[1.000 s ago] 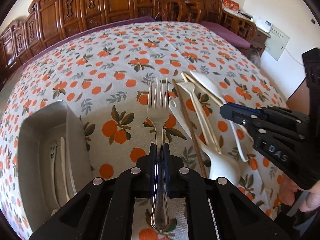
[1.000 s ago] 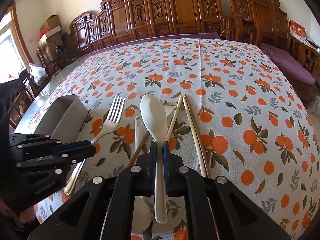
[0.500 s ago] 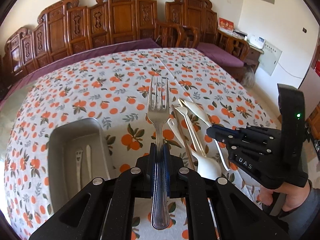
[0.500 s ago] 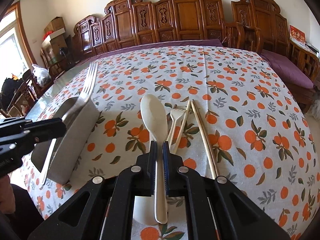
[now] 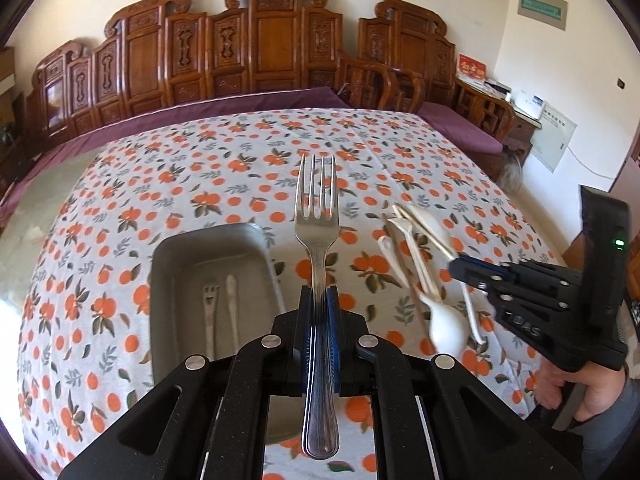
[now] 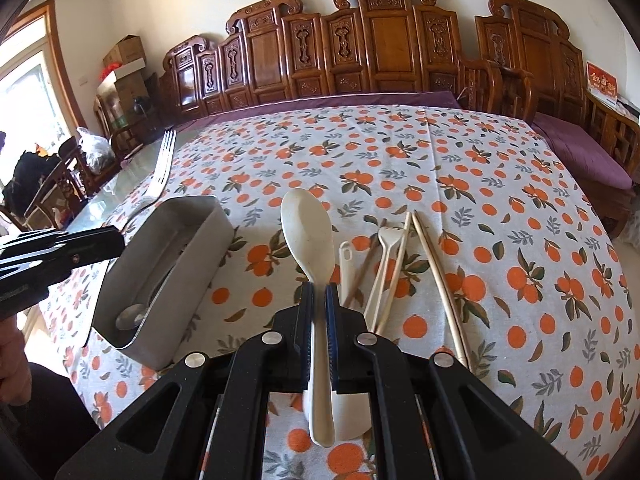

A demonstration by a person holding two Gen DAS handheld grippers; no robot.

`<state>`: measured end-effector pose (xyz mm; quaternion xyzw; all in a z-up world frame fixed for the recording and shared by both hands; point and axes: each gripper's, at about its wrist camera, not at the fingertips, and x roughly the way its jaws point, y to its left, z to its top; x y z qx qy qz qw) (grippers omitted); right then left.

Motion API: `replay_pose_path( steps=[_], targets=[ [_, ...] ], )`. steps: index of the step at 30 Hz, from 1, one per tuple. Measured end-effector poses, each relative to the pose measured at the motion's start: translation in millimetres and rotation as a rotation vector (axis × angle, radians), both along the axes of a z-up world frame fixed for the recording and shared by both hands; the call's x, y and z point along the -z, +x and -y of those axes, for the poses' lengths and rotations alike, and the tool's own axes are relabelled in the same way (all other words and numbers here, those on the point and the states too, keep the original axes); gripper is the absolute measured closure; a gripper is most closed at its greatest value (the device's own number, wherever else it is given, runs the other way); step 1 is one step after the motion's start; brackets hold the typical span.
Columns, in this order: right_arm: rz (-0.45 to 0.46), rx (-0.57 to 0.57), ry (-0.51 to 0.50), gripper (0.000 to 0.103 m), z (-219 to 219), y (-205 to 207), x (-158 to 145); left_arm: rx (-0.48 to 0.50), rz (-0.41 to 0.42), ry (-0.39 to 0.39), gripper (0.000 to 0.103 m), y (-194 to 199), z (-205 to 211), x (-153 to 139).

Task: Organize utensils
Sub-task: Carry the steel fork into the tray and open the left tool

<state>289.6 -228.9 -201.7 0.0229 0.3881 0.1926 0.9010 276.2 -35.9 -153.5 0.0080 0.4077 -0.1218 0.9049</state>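
1. Left hand-held gripper (image 5: 318, 300) is clamping one metal fork (image 5: 317, 216) above the tabletop (image 5: 240, 152), beside one grey tray (image 5: 168, 248) holding two utensils (image 5: 220, 308).
2. Right hand-held gripper (image 6: 319, 300) is gripping one cream spoon (image 6: 307, 232), lifted; two chopsticks (image 6: 434, 272) are lying nearby.

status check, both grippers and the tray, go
Left gripper shut on metal fork, lifted. Right gripper shut on cream spoon. Grey tray holds two utensils. Nothing blocking.

Home dining room: carved wooden chairs (image 6: 384, 48), orange-print tablecloth (image 6: 500, 220).
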Motion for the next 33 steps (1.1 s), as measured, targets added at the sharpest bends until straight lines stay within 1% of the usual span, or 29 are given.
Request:
replay_pose_path(
  steps=[8, 11, 14, 17, 22, 33],
  targets=[
    [-0.005, -0.023, -0.005, 0.095, -9.0, -0.7, 2.4, -0.071, -0.068, -0.009, 0.097, 18.2, -29.9, 29.7],
    [-0.008, -0.025, -0.003, 0.095, -9.6, 0.9, 3.9, -0.089, -0.09, -0.003, 0.097, 24.2, -36.0, 40.6],
    [-0.009, -0.029, -0.001, 0.095, -10.8, 1.8, 4.3, -0.105, -0.134, -0.008, 0.097, 33.6, -40.8, 55.6],
    [-0.009, -0.036, 0.001, 0.095, -12.7, 1.4, 4.1, -0.113, -0.166, 0.01, 0.097, 38.0, -38.4, 66.4],
    [-0.006, -0.04, 0.001, 0.095, -13.1, 0.3, 3.3, -0.113, -0.192, 0.035, 0.097, 40.7, -34.6, 76.2],
    [-0.009, -0.036, -0.003, 0.095, -13.1, 0.3, 4.2, -0.101, -0.235, 0.051, 0.097, 44.6, -31.2, 87.8]
  ],
)
